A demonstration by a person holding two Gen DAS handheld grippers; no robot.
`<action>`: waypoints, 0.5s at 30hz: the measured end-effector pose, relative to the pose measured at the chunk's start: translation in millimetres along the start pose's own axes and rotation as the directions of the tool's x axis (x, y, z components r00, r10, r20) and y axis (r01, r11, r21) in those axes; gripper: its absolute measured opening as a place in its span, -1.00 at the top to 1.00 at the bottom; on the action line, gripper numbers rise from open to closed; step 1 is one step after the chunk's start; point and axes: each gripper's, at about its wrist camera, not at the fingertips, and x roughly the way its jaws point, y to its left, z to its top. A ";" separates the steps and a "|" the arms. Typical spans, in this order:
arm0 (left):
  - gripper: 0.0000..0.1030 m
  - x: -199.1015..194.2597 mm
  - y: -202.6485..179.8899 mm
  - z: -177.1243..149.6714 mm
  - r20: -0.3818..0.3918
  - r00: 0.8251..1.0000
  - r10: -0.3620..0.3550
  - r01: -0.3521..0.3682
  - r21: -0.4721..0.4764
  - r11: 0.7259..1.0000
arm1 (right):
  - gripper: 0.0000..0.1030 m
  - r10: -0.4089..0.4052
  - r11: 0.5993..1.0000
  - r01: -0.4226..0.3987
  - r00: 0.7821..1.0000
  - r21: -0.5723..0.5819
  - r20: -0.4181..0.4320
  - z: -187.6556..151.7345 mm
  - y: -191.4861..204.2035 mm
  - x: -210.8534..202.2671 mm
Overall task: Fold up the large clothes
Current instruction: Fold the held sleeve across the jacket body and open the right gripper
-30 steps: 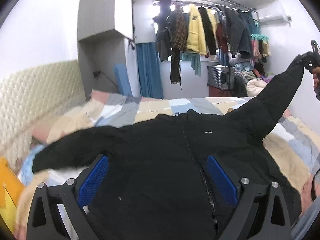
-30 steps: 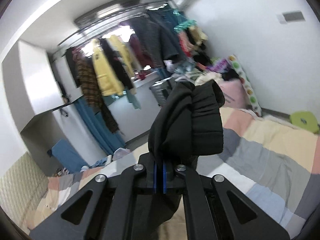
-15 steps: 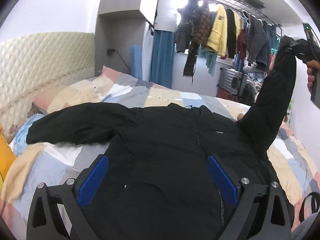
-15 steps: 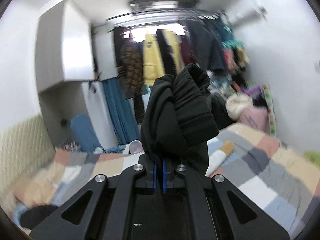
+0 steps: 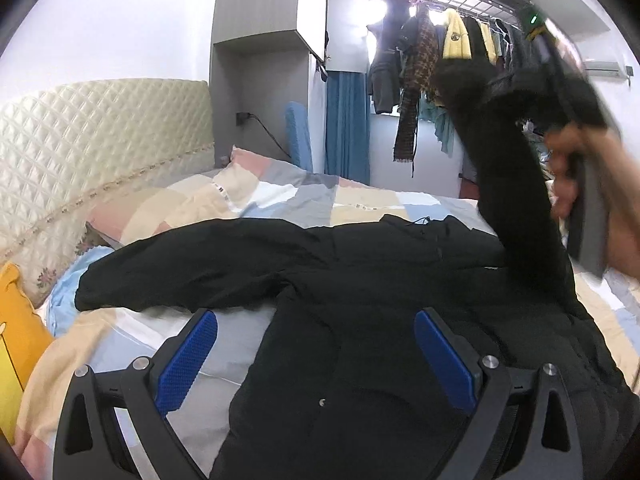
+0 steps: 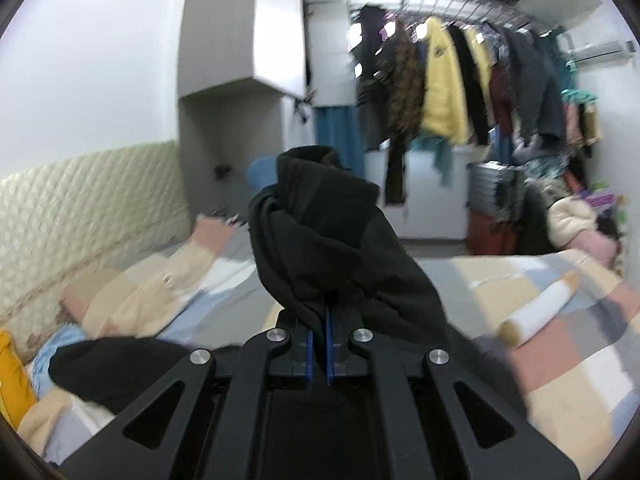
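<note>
A large black jacket (image 5: pixel 360 320) lies front-up on the patchwork bed (image 5: pixel 280 200). Its left sleeve (image 5: pixel 192 272) lies spread out to the left. My left gripper (image 5: pixel 316 344) is open and empty, hovering above the jacket's lower body. My right gripper (image 6: pixel 319 320) is shut on the cuff of the right sleeve (image 6: pixel 320 240) and holds it high above the bed. In the left wrist view the raised sleeve (image 5: pixel 516 192) stands up from the jacket's right shoulder, with the right gripper (image 5: pixel 500 80) at its top.
A quilted cream headboard (image 5: pixel 100 136) runs along the left. A yellow cushion (image 5: pixel 16 344) lies at the bed's left edge. A crowded clothes rack (image 6: pixel 460 92) and a suitcase (image 6: pixel 496 184) stand at the far wall. A grey cabinet (image 5: pixel 272 40) rises behind the bed.
My right gripper has carried the sleeve cuff leftward and inward, over the jacket's body. My left gripper has shifted its view to the left.
</note>
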 end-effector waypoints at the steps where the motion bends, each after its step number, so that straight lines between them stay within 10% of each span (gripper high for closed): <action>1: -0.94 1.5 1.7 -0.1 -0.001 1.000 0.000 0.000 -0.004 1.000 | 0.92 0.016 1.000 -0.016 1.000 -0.010 -0.014 -9.7 7.2 7.6; 8: -0.94 22.9 15.9 -2.2 -0.026 1.000 -0.015 0.013 -0.062 0.998 | 0.90 0.126 0.985 -0.143 0.977 -0.094 -0.170 -86.1 36.4 58.7; 15: -0.94 40.6 34.3 -4.3 -0.054 0.998 -0.013 0.004 -0.155 0.988 | 0.90 0.165 0.967 -0.228 0.904 -0.118 -0.395 -159.3 48.9 106.3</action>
